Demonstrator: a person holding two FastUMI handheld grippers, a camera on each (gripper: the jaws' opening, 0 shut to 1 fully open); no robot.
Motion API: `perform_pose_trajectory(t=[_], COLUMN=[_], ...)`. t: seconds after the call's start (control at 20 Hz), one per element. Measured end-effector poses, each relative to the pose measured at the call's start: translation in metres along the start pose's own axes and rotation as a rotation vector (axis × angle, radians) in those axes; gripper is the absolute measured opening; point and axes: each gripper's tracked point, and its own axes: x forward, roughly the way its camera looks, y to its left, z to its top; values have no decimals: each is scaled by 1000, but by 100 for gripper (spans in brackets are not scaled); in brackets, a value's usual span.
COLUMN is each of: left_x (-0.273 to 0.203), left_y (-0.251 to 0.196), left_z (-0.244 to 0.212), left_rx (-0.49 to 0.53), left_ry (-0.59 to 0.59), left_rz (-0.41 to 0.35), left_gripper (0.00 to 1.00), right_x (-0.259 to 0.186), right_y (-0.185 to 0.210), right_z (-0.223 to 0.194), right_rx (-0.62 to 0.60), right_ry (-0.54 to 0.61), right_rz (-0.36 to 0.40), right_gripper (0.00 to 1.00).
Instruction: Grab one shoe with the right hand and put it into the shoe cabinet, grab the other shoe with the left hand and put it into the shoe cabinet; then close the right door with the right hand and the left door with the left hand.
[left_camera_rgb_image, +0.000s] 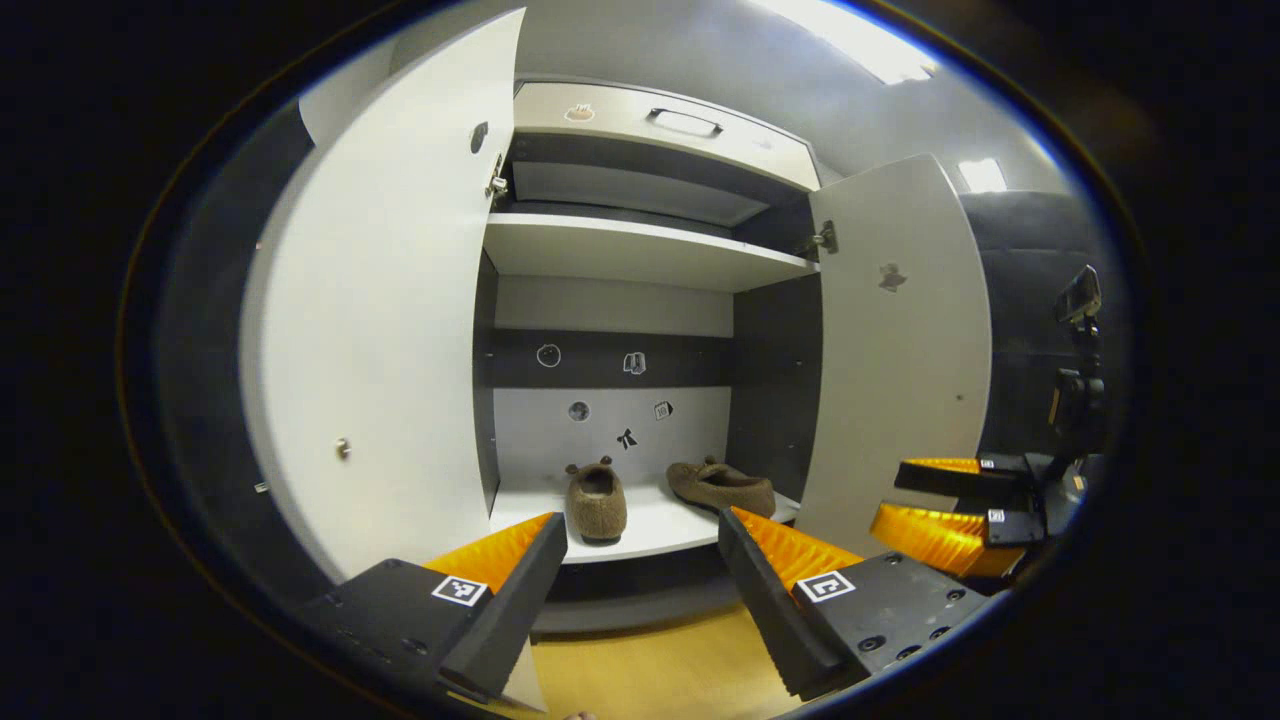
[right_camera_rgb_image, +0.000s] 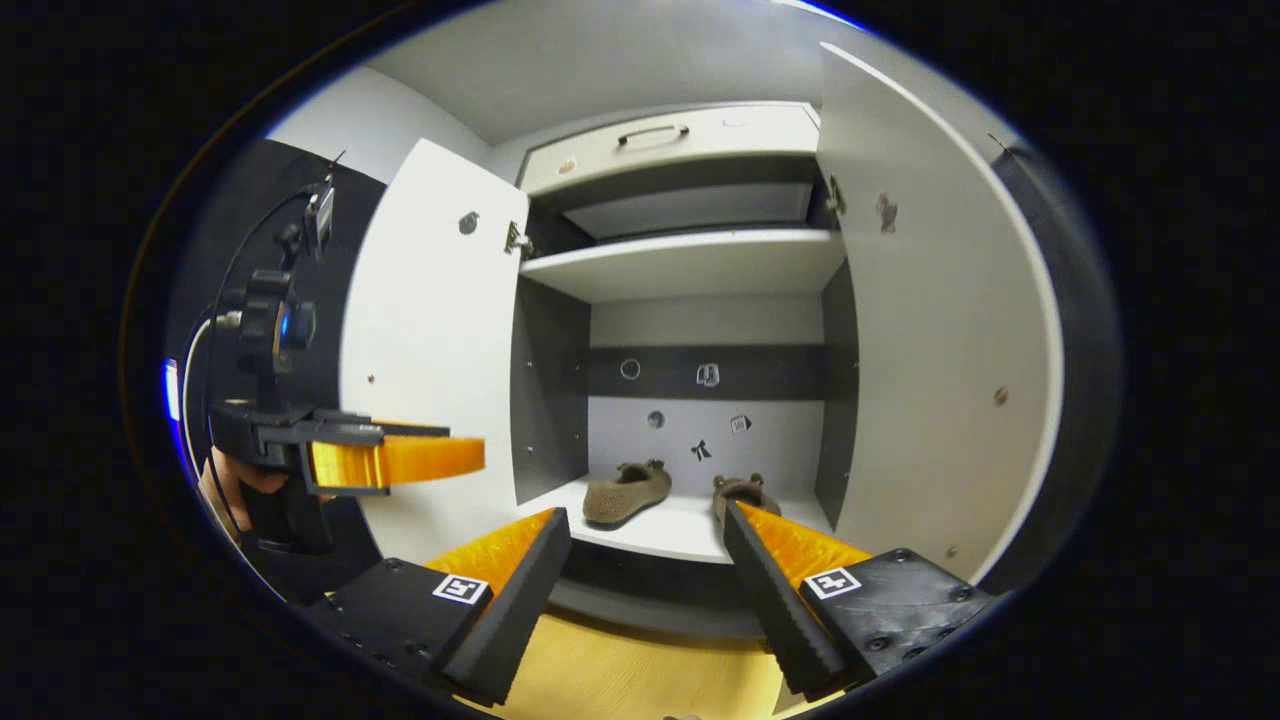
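White and grey panels make up the shoe cabinet (left_camera_rgb_image: 640, 250) straight ahead of both your tongs, and it stands open. Its left door (left_camera_rgb_image: 390, 300) swings out beyond your left tongs' left finger; its right door (left_camera_rgb_image: 900, 340) stands ahead and to the right of them. In the right gripper view that right door (right_camera_rgb_image: 940, 330) rises just past the right finger. Both shoes sit on the bottom shelf (left_camera_rgb_image: 660, 525), apart from each other: the left shoe (left_camera_rgb_image: 597, 500) shows its heel between your left fingers, and the right shoe (left_camera_rgb_image: 722, 485) lies angled above the right fingertip. Your left tongs (left_camera_rgb_image: 640, 560) are released, grasping nothing. Your right tongs (right_camera_rgb_image: 645, 560) are released too, in front of the shelf edge.
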Motion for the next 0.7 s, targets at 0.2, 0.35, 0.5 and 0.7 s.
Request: perform_pose_trajectory(t=[0.2,0.35,0.5,0.7], left_x=[-56,-82,-98,-115], left_y=[-9,-10,5,41], left_z=[8,16,12,-4], left_rx=[-33,-73,-83,7], left_ry=[-14,-40,-58,-10], left_rz=[-67,-112,-65,96], left_gripper=[96,97,97,95], right_x=[-57,-94,-115,-106], right_y=[-35,-94,-160,-200], right_z=[28,32,36,39], right_rx=[-63,-107,-158,-207], right_ry=[-56,-42,-29,-39], right_rz=[-103,-258,-414,-468], right_gripper=[100,97,97,97])
